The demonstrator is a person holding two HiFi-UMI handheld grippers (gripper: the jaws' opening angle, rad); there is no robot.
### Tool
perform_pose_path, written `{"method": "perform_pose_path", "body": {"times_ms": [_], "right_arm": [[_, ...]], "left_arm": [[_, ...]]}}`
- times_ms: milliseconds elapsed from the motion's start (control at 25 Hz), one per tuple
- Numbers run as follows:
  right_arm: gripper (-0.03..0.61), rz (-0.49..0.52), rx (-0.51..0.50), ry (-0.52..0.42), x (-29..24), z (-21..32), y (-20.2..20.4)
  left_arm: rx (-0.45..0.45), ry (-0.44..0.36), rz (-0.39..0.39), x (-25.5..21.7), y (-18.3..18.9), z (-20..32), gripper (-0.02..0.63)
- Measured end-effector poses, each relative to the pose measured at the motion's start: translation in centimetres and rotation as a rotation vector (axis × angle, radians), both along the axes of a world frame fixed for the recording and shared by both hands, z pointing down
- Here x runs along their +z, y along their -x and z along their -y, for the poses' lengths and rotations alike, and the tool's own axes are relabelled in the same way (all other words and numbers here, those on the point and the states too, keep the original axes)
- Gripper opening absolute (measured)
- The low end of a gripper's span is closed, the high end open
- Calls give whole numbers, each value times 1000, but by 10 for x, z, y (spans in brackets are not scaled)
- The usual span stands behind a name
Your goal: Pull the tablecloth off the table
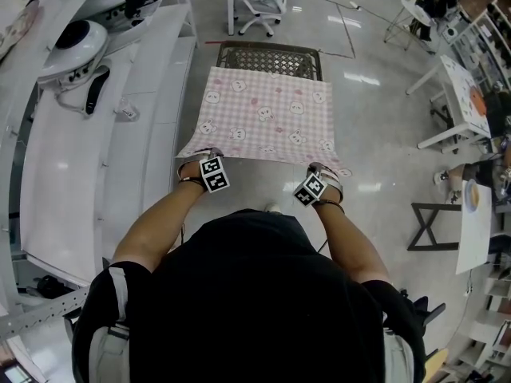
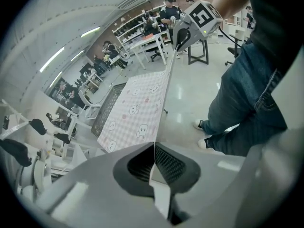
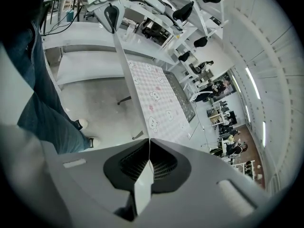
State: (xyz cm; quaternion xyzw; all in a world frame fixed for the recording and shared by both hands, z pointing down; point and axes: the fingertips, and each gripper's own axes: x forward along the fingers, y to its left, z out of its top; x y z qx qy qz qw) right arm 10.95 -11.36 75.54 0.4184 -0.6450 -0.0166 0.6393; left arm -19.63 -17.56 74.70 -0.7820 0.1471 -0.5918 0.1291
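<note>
A pink checked tablecloth (image 1: 267, 114) stretches lengthwise away from the person. Its far end lies over a dark mesh table (image 1: 271, 57) and its near edge is held taut in the air. The left gripper (image 2: 155, 148) and right gripper (image 3: 149, 148) each pinch a near corner, jaws closed on the cloth. Open floor (image 1: 263, 188) toward the person leaves room to draw back

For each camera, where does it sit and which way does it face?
Head view: on the head, looking down at the tablecloth and table; forearms and torso show.
Left gripper view: on the left gripper, facing along the tablecloth toward the right gripper; jeans show.
Right gripper view: the reverse, toward the left gripper; jeans show.
All share the tablecloth.
</note>
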Motion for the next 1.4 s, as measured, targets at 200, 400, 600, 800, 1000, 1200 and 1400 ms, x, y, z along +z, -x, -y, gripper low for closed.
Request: {"method": "perform_pose_path", "body": {"times_ms": [200,400,600,800,1000,1200,1400], "right_arm": [[28,26,3,-35,-22,-1,2],[28,53,-9,-63,-37,-4,1],[28,86,-24,-75,-55,-20,-11],[28,147,-44,-94,-73,-45,-17],[28,168,-80,-156,-95,-61,-20],[28,172,-94,-221,-116,-64,-27],[28,189,-100,-303,-149,-71,-33]], "left_arm": [[-31,-22,-24,-19,3,-3,2],[-68,-42,-48,-40,3,-9,2],[-100,-67,-55,-66,-9,-20,2],[-127,-97,-62,-87,-18,-37,2],[-154,-132,-83,-105,-21,-54,2],[-171,-161,-94,-123,-24,-67,2],[-200,-225,-124,-158,-30,-70,2]]}}
